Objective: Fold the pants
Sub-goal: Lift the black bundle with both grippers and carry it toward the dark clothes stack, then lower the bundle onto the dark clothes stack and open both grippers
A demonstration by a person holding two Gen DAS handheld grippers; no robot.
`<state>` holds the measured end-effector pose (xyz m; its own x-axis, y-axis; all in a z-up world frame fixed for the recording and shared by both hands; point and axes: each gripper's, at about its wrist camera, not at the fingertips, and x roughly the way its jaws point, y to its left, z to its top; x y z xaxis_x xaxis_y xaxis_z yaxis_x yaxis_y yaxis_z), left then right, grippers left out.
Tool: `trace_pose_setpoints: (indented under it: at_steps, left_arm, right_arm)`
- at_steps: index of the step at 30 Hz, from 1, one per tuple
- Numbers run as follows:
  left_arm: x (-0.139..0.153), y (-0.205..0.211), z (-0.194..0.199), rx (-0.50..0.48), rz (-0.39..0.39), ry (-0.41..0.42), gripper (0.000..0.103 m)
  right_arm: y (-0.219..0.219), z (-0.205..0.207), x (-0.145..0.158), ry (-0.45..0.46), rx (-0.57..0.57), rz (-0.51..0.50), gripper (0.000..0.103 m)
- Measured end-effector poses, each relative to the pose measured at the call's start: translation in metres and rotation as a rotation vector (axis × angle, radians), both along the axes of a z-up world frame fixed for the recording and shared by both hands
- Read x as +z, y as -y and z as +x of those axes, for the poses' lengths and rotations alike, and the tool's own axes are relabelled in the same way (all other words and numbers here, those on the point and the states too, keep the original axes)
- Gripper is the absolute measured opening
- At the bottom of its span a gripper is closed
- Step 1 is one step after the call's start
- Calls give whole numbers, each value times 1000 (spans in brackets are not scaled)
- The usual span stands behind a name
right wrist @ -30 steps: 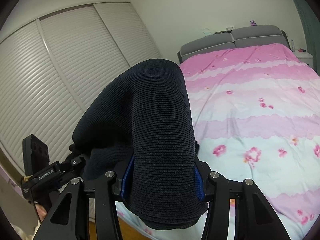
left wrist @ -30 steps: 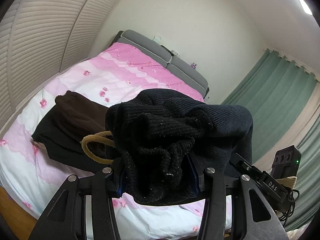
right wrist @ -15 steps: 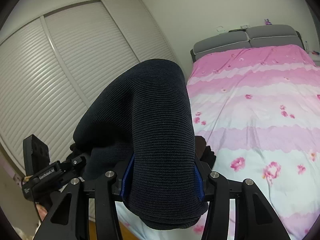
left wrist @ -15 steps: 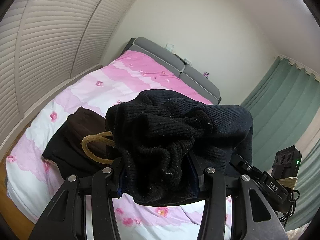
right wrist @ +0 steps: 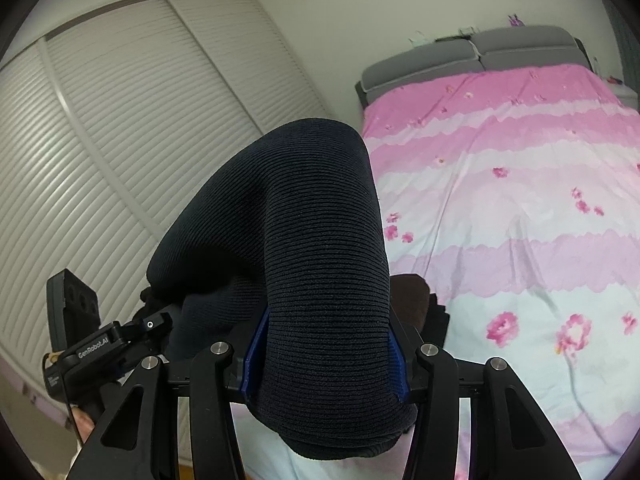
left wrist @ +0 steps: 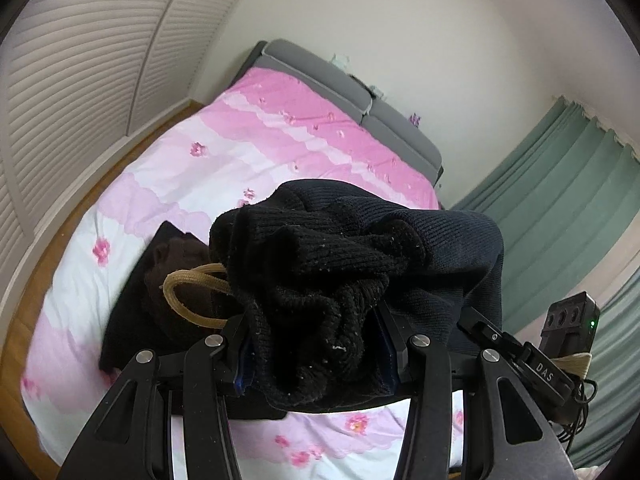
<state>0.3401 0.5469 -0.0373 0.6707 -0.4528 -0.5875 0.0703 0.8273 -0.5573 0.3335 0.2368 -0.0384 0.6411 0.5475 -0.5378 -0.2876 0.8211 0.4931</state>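
Dark ribbed knit pants (left wrist: 328, 276) hang bunched between the two grippers, above the foot of the bed. My left gripper (left wrist: 316, 356) is shut on the gathered waistband end, where a tan drawstring loop (left wrist: 188, 300) sticks out to the left. My right gripper (right wrist: 326, 360) is shut on a thick smooth fold of the same pants (right wrist: 320, 264). The right gripper's body (left wrist: 560, 344) shows at the right of the left wrist view, and the left gripper's body (right wrist: 84, 340) at the left of the right wrist view.
A bed with a pink flowered cover (right wrist: 520, 200) and grey headboard (left wrist: 348, 84) lies ahead. Dark brown and black clothes (left wrist: 156, 280) lie on its near left part, also dark clothes (right wrist: 420, 304) behind the held fold. Louvred wardrobe doors (right wrist: 140, 140) stand left; green curtains (left wrist: 560, 200) right.
Both grippers have carried the pants sideways along the foot of the bed; the bed and the dark clothes pile have shifted in view and more wardrobe and floor show. Both grips are unchanged.
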Motion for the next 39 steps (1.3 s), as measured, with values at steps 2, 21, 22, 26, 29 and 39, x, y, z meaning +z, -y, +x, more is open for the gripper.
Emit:
trace_pose_setpoints:
  at_steps: [2, 21, 22, 26, 29, 39]
  left_arm:
    - [-3, -9, 22, -22, 7, -20, 48]
    - [-155, -53, 139, -175, 6, -416, 50]
    - [-159, -53, 139, -184, 12, -420, 53]
    - [-169, -51, 137, -212, 69, -414, 60]
    - [-177, -50, 136, -230, 84, -419, 62]
    - [-202, -52, 134, -218, 107, -431, 65]
  right_arm:
    - [-10, 22, -6, -35, -22, 17, 50]
    - [-52, 118, -140, -438, -109, 51, 50]
    - [-52, 118, -144, -447, -106, 49, 50]
    - [-55, 114, -160, -470, -94, 27, 52]
    - [-56, 113, -165, -474, -93, 8, 53]
    - [-62, 113, -194, -500, -88, -44, 60]
